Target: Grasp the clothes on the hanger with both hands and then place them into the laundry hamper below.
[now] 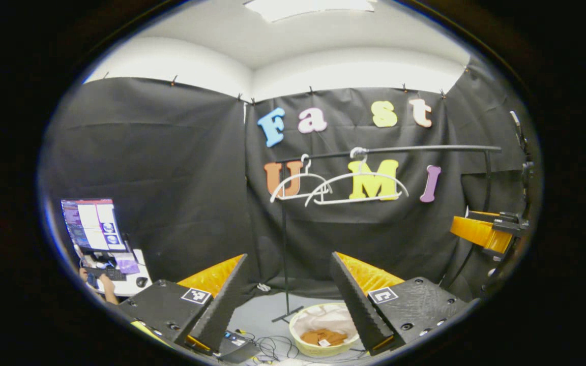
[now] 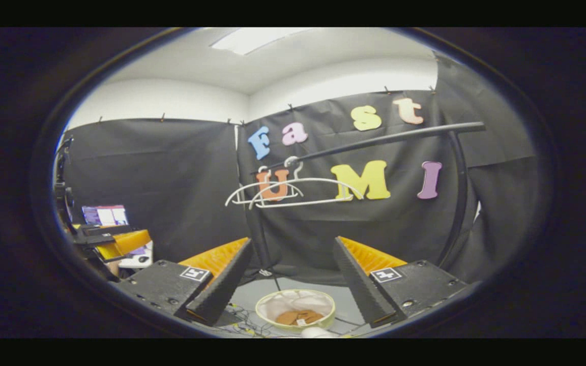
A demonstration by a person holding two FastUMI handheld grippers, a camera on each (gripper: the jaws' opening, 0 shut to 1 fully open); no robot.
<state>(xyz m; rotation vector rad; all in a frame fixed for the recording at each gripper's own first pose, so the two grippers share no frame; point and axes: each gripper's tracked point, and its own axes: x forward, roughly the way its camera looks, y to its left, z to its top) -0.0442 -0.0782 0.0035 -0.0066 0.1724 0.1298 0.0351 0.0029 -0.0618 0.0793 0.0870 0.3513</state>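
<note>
Left gripper (image 1: 293, 297): its two fingers stood wide apart at the bottom of the left gripper view and held nothing; the hamper showed in the gap between them.
Right gripper (image 2: 293, 284): in the right gripper view its fingers were also spread open, with nothing between them. It appeared too at the right edge of the left gripper view (image 1: 486, 231), raised in the air.
Clothes (image 1: 323, 336): an orange-brown garment lay already inside the hamper, on the pale lining; in the right gripper view (image 2: 298, 317) it was at the bottom centre of the frame.
Laundry hamper (image 1: 300, 346): a round, pale yellow basket that stood on the grey floor, under the rail, in the lower centre of both views (image 2: 265, 316).
Hangers: two white hangers hung bare on the rail, one (image 1: 359, 188) near the middle of the frame and one (image 1: 298, 185) just to its left, partly overlapping.
Rail (image 1: 425, 149): a black bar across the upper middle, on a thin black stand (image 1: 285, 254).
Monitor (image 1: 92, 223): a lit screen at the lower left, above a white desk (image 1: 130, 284) with a keyboard (image 1: 107, 273); a person's hand (image 1: 107, 287) was by it.
Cables (image 1: 272, 348): dark wires lay on the floor beside the hamper.
</note>
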